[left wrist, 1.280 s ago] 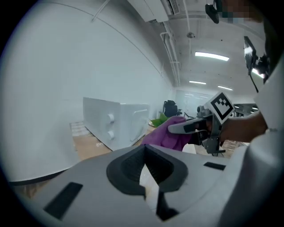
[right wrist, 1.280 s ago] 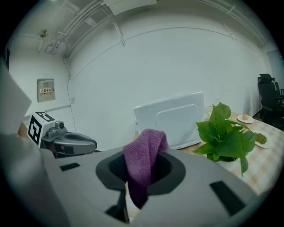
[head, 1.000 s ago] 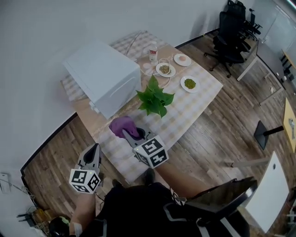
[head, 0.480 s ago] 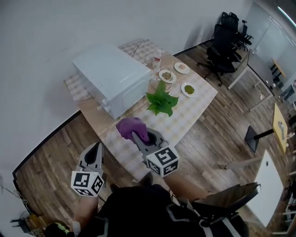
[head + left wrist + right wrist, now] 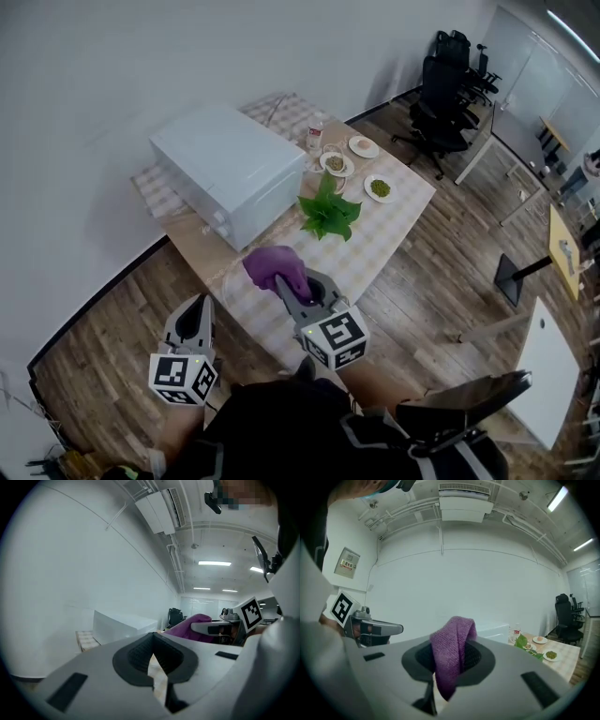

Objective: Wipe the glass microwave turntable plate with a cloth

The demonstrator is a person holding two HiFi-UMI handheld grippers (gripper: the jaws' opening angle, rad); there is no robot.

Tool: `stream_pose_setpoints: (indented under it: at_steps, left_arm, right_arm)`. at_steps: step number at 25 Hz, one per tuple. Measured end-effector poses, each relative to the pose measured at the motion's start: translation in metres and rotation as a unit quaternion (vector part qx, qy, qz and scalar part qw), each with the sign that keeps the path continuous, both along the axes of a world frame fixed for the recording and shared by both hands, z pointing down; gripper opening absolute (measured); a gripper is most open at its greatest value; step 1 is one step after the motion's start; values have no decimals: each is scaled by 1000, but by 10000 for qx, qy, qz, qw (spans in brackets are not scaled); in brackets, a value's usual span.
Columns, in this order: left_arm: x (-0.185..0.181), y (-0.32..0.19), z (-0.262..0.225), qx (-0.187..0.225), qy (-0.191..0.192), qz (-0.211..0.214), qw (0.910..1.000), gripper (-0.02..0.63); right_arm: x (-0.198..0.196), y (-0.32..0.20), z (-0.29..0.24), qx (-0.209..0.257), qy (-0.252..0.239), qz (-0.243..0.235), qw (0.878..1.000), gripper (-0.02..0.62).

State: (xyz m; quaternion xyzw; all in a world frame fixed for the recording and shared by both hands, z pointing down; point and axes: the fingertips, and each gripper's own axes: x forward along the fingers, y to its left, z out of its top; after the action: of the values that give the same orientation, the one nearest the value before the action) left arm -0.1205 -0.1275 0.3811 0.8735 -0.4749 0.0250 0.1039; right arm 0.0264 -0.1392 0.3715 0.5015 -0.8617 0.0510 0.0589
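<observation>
Right gripper view: right gripper [image 5: 449, 663] pinches purple knitted cloth [image 5: 452, 639]; left gripper [image 5: 153, 662] closed, empty. Advice: press cloth flat on glass plate, left steadying.

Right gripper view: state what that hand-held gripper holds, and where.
The right hand-held gripper pinches the purple cloth at its fold; a loop rises above the jaws.

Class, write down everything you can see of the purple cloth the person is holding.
The purple cloth is a soft, plain-coloured fabric with a fine knitted-looking weave. It is folded over into a loop. The fold stands up above the jaws of the right gripper, which is shut on it, and one end trails down between them. In the head view it bunches into a rounded lump over the near end of the checked table. Only the gripper visibly touches it.
</observation>
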Motion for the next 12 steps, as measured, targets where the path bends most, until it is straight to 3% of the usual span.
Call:
stream_pose_setpoints:
  at_steps: [12]
  left_arm:
    - [5, -6, -8, 150, -33, -87, 9998, 8]
  right_arm:
    - [7, -7, 0, -66, -8, 120, 9999, 65]
